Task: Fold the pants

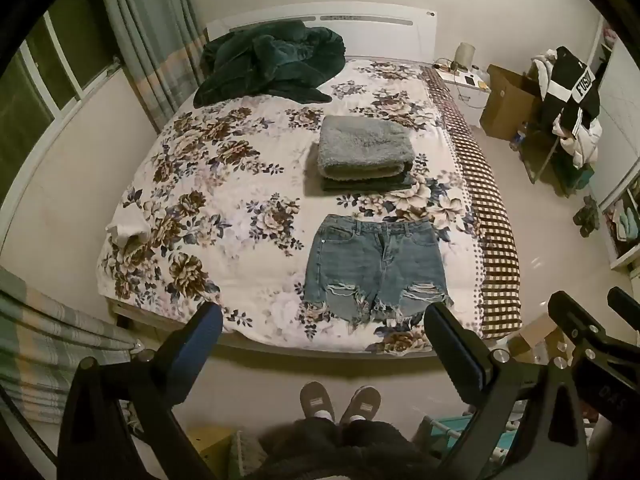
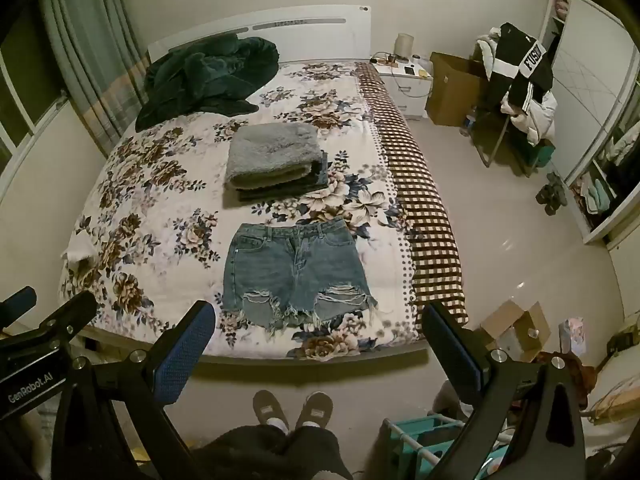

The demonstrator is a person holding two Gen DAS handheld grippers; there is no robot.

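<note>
**Camera setup: both wrists at bed foot**

Both fisheyes are looking down from above the bed (image 1: 248, 208) foot toward the headboard, well back. The right view is sitting further right, taking in more floor. Both are sharing the denim shorts (image 1: 376, 264) (image 2: 296, 268).

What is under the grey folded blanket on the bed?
Under the grey blanket lie darker folded clothes; only their edges show. How many, and what kind, cannot be seen. Below them is the flowered bedcover.
</note>
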